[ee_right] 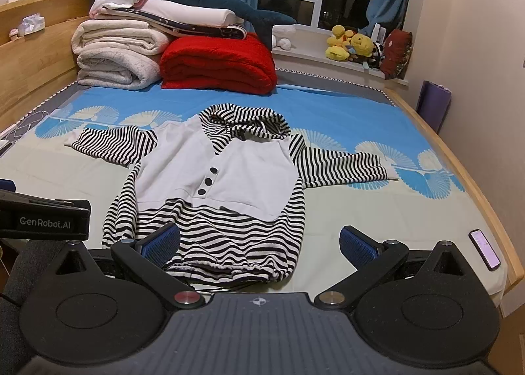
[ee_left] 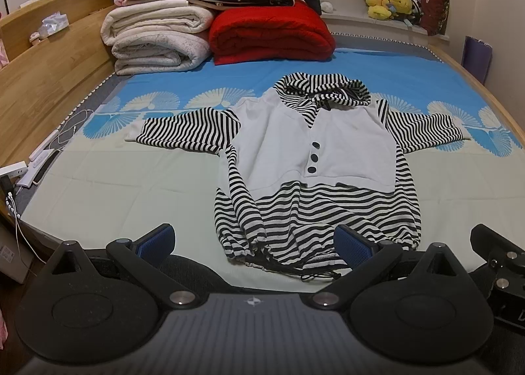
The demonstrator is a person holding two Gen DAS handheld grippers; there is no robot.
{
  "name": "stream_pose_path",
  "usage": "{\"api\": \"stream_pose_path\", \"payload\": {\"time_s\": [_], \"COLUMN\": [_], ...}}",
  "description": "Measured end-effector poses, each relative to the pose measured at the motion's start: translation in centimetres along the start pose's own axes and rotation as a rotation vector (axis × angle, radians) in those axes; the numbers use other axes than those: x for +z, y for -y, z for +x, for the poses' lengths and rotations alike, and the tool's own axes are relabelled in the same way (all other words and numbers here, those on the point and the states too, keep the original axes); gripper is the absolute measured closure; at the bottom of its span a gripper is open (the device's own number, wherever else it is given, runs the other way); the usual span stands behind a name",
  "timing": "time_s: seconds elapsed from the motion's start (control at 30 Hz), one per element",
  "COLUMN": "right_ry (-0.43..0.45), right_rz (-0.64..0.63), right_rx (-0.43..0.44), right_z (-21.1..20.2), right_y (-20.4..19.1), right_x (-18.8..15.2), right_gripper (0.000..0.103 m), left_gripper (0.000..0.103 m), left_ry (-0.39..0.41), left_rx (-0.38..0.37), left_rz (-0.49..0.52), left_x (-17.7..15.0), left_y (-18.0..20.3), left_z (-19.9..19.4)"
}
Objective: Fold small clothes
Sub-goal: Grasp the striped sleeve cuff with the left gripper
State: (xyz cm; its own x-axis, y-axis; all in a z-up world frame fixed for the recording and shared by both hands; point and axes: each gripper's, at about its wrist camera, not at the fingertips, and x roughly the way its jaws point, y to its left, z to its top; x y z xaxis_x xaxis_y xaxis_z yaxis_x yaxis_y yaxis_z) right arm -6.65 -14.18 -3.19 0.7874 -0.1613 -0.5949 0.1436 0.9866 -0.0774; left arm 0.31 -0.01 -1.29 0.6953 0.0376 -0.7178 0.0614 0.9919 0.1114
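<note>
Matte black tongs (ee_left: pixel 254 243), blue ribbed pads (ee_left: pixel 352 245), silver pivot screws, grey ridged housing, "GenRobot.AI" lettering.

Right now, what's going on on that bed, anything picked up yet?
Nothing is held yet. A small striped hoodie lies flat, face up, on the bed, sleeves spread to both sides and hood toward the stacked blankets. The left gripper and the right gripper are both open and hover just short of the hem, neither touching cloth as far as the views show. A phone lies near the bed's right edge. Folding has not begun.
</note>
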Motion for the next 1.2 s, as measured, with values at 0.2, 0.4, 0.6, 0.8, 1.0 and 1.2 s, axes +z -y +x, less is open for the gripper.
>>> {"api": "stream_pose_path", "payload": {"time_s": [0.2, 0.4, 0.6, 0.8, 1.0, 1.2], "right_ry": [-0.019, -0.02, -0.05, -0.095, -0.129, -0.192], "right_rz": [-0.006, 0.067, 0.196, 0.244, 0.246, 0.208], "right_rx": [0.002, 0.011, 0.014, 0.0, -0.004, -0.023], "right_z": [1.2, 5.4, 12.4, 19.7, 24.6, 28.2], "right_y": [0.0, 1.4, 3.5, 3.5, 2.8, 1.5], "right_x": [0.3, 2.4, 5.2, 7.2, 7.8, 7.5], "right_gripper": [0.001, 0.001, 0.001, 0.001, 0.001, 0.001], "left_gripper": [0.0, 0.0, 0.0, 0.0, 0.0, 0.004], "left_ry": [-0.045, -0.004, 0.153, 0.06, -0.054, -0.12], "left_rx": [-0.024, -0.049, -0.098, 0.049, 0.137, 0.177], "left_rz": [-0.025, -0.147, -0.497, -0.863, -0.981, -1.029], "left_x": [1.2, 6.2, 12.0, 15.4, 15.9, 15.6], "left_y": [-0.7, -4.3, -12.7, -24.2, -31.1, -33.4], "left_z": [2.4, 8.6, 19.9, 35.8, 47.6, 53.9]}}
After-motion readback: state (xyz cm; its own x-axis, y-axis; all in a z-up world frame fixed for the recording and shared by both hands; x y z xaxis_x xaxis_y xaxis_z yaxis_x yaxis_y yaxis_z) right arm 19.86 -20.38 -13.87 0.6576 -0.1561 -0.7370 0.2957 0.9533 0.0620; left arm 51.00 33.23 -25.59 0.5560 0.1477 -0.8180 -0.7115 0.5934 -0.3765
